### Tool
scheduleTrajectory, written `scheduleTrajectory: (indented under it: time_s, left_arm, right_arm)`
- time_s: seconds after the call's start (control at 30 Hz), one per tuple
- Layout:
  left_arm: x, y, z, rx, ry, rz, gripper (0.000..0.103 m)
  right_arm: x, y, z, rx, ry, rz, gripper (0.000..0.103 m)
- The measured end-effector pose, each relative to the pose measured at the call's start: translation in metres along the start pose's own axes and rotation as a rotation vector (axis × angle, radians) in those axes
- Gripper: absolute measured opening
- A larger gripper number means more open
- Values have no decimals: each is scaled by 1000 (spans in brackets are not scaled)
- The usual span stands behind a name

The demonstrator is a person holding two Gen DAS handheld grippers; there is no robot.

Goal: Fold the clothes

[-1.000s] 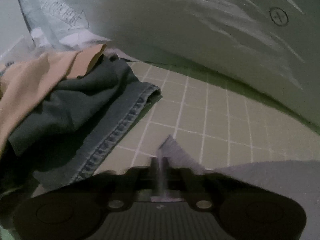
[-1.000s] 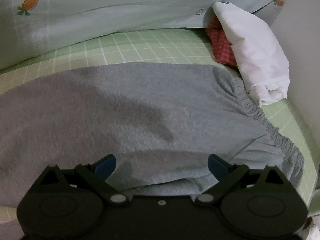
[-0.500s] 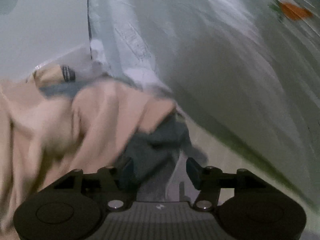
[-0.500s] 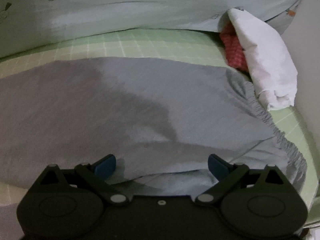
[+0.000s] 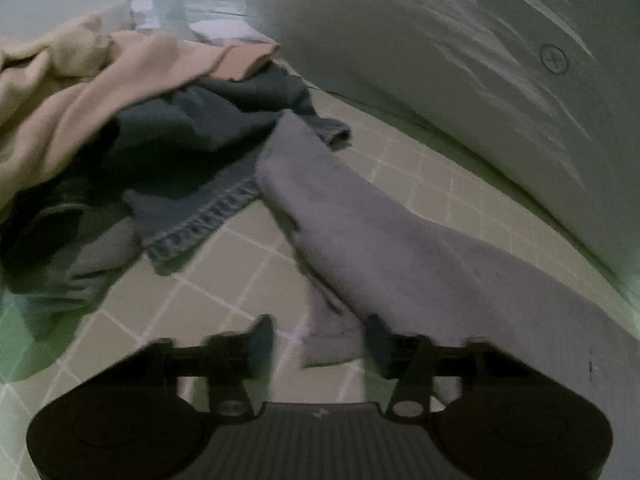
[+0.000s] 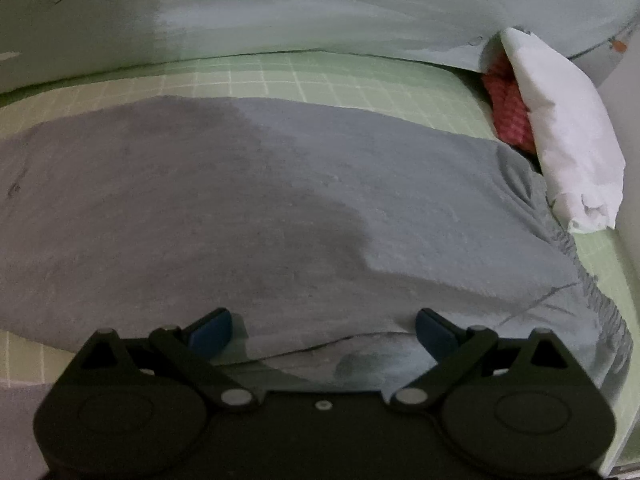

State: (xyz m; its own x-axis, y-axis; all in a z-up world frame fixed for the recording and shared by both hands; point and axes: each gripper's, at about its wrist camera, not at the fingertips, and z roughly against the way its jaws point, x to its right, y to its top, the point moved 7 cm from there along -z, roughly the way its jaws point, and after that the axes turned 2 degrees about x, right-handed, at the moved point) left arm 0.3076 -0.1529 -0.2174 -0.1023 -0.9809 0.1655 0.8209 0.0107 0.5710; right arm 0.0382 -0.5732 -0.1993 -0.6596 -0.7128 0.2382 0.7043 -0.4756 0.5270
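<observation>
Trousers (image 6: 280, 208) spread on bedsheet (image 6: 320, 80); clothes pile (image 5: 120, 120) left; duvet (image 6: 320, 12) behind.

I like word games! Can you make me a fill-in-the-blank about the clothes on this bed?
1. The grey garment lies spread on a ____ sheet with white grid lines.
2. On top of the pile of clothes lies a ____-coloured cloth.
3. The denim piece has a stitched ____ along its edge.
4. The right gripper has its jaws wide ____.

Missing words: green; tan; hem; open
</observation>
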Motion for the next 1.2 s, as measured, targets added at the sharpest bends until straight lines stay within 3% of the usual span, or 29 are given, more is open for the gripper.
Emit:
scheduleTrajectory:
  time_s: [0.03,0.2,0.37,0.6,0.7,0.83,0.9,1.03,1.2]
  left_arm:
    - [3,-1,-1,0,5,-20,3]
    - [-7,9,14,39,23,-39,2]
    - [-52,25,75,143,143,-39,1]
    - [-111,-22,94,51,216,110,2]
    - [-117,-39,90,11,215,162,11]
    - [-109,-44,103,32,213,157,60]
    - [-96,-48,111,54,188,139,75]
    - [-56,-67,126,68,160,43,87]
    - [-6,-114,142,19,115,-9,87]
  right_arm:
    - [-1,0,0,0,1,0,100]
    - [-2,-1,0,2,5,-6,100]
    - [0,-4,5,23,2,-2,100]
    - [8,-11,5,8,23,-61,100]
    - [10,-11,7,11,34,-72,100]
    - [17,-8,17,47,60,-84,100]
    - [23,-10,25,72,83,-97,100]
    - [43,-24,39,111,130,-150,103]
    - [81,-56,54,157,168,-188,103]
